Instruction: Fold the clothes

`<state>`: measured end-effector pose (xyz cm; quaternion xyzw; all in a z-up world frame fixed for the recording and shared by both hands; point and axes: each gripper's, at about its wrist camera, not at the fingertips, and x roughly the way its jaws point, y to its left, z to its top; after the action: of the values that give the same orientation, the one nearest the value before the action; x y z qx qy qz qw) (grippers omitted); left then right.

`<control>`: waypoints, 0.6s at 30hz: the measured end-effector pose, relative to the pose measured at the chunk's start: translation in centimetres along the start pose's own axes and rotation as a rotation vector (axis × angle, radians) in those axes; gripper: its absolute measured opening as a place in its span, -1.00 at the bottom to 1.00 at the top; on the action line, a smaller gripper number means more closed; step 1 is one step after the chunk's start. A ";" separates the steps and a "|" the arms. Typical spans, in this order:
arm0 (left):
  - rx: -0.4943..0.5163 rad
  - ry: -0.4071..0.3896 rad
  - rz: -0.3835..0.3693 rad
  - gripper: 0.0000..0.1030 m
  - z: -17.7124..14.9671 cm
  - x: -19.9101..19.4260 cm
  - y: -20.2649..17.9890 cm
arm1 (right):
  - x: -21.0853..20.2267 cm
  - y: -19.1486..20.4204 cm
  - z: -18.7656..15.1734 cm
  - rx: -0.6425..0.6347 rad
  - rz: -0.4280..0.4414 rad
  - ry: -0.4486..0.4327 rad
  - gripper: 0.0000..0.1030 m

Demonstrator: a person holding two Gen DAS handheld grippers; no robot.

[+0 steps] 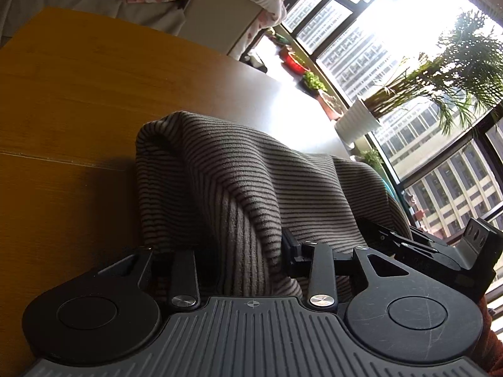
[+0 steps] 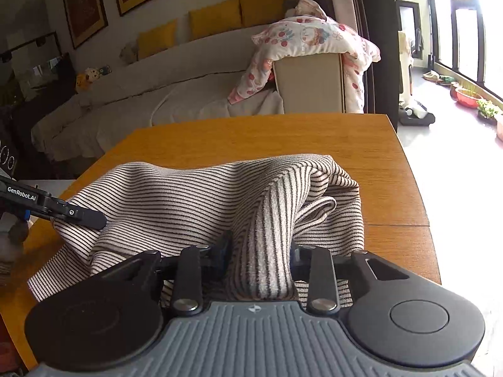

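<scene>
- The striped garment (image 2: pixel 220 194) lies bunched on the wooden table (image 2: pixel 257 135), pale grey-brown with thin dark stripes.
- Right gripper (image 2: pixel 261 251): the jaws stand narrowly apart with a raised fold of the striped cloth pinched between them. The cloth rises in a ridge from the jaws toward the far right corner of the heap.
- Left gripper (image 1: pixel 245 251): the jaws stand narrowly apart, and a thick vertical fold of the same garment fills the gap. The left finger is hidden under the cloth, so contact on that side cannot be confirmed; the fabric hangs taut from this point.
- In the right wrist view, the left gripper's finger (image 2: pixel 85 215) rests against the garment's left edge, near the table's left rim.
- In the left wrist view, the right gripper's body (image 1: pixel 440 248) sits just beside the garment at lower right, touching or nearly touching the cloth.
- Edges: the garment's near hem hangs at the table's near left corner. The far edge of the cloth stops about midway across the tabletop.
- Open room: bare wood extends beyond the garment to the far edge and along the right side, where a seam line (image 2: pixel 396 224) crosses the tabletop.
- Beyond the table: a sofa (image 2: pixel 141 94) with a floral blanket (image 2: pixel 314 40) draped over a box, and a window (image 1: pixel 393 47) with potted plants (image 1: pixel 424 91).
</scene>
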<state>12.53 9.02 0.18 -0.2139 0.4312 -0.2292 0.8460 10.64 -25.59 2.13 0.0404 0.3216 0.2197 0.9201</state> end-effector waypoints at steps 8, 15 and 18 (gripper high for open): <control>0.103 -0.037 -0.059 -0.33 -2.2 -5.3 -2.9 | -4.0 -1.5 0.4 0.085 0.116 -0.034 -0.43; 0.094 0.041 0.040 -0.22 -5.4 -3.2 -1.2 | -2.1 -1.1 -3.0 -0.007 0.002 0.028 -0.09; 0.156 0.028 0.082 -0.10 -5.2 -4.5 -2.1 | -3.5 -1.4 -2.3 -0.026 -0.053 0.010 0.31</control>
<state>5.46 9.09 1.44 -0.1261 0.4322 -0.2303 0.8627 7.35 -28.46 2.02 0.0188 0.3244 0.1996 0.9244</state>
